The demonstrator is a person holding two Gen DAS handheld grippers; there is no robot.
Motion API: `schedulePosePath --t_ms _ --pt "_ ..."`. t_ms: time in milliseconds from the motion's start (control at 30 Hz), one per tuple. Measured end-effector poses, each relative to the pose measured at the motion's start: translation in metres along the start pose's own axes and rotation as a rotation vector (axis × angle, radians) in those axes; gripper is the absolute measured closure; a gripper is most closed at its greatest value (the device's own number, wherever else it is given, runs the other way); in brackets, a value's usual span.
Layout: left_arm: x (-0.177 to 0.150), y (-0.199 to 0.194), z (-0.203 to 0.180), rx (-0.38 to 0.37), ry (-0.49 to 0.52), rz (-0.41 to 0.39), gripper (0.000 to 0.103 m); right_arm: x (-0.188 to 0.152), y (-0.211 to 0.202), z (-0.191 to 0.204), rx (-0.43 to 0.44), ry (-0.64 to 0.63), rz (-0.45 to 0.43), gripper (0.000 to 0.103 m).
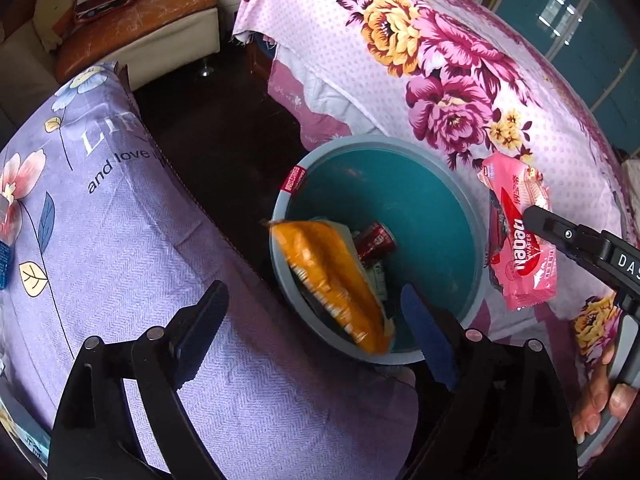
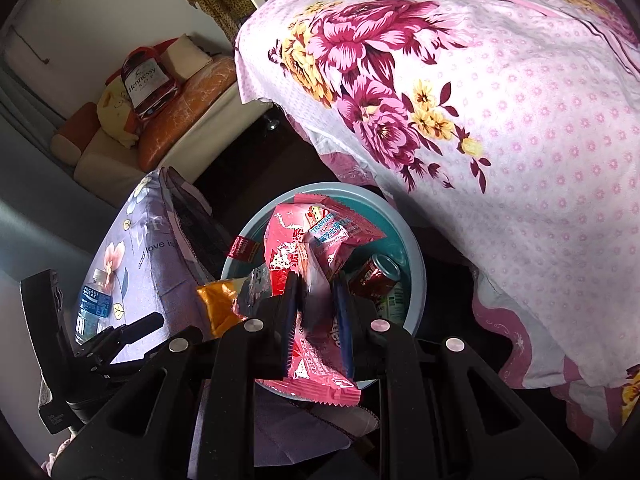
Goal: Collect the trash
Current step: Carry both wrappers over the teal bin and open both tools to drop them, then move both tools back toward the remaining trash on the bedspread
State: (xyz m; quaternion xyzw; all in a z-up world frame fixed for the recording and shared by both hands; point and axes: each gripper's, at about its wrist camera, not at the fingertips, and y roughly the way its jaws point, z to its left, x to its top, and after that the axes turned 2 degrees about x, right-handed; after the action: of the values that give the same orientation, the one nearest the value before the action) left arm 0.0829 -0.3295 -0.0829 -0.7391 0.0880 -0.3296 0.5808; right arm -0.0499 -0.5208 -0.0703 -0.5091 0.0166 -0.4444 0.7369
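Above the teal bin (image 2: 416, 280), my right gripper (image 2: 316, 308) pinches the pink wafer wrapper (image 2: 304, 240) lengthwise toward it (left gripper (image 1: 316, 320) stands wide, empty).

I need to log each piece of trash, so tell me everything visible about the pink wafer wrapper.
The pink wafer wrapper is glossy, crinkled plastic film with zigzag-cut ends, white lettering and a strawberry flavour label. The right gripper pinches it near one end, and it hangs at the rim of the teal bin, not yet dropped in.
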Motion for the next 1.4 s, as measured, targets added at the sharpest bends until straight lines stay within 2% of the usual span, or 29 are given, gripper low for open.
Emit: schedulePosePath --t_ms 367,433,467,500,700,1033,1100,1400 --pt "-0.019 -0.003 0.027 -0.031 -0.063 0.033 0.011 -0.003 0.018 0.002 -0.025 0.008 0.043 0.081" --pt "-0.023 -0.006 0.029 -0.038 -0.066 0.03 0.011 -0.004 0.02 0.003 -0.032 0.017 0.053 0.056" --pt "-0.025 -0.008 0.03 -0.043 -0.065 0.03 0.011 -0.005 0.021 0.003 -0.044 0.021 0.055 0.037" --pt "-0.027 -0.01 0.03 -0.045 -0.063 0.028 0.011 -0.006 0.021 0.005 -0.061 0.019 0.054 0.029" --pt "-0.041 -0.022 0.039 -0.049 -0.067 0.025 0.011 -0.013 0.028 0.014 -0.084 0.002 0.088 0.027" --pt "-0.063 -0.05 0.071 -0.043 -0.136 -0.015 0.01 -0.028 0.031 0.046 -0.084 -0.056 0.129 0.023" --pt "-0.069 -0.055 0.08 -0.039 -0.153 -0.024 0.009 -0.031 0.031 0.054 -0.083 -0.073 0.133 0.02" --pt "-0.103 -0.09 0.128 -0.002 -0.235 -0.079 0.009 -0.05 0.032 0.109 -0.073 -0.185 0.171 0.02"
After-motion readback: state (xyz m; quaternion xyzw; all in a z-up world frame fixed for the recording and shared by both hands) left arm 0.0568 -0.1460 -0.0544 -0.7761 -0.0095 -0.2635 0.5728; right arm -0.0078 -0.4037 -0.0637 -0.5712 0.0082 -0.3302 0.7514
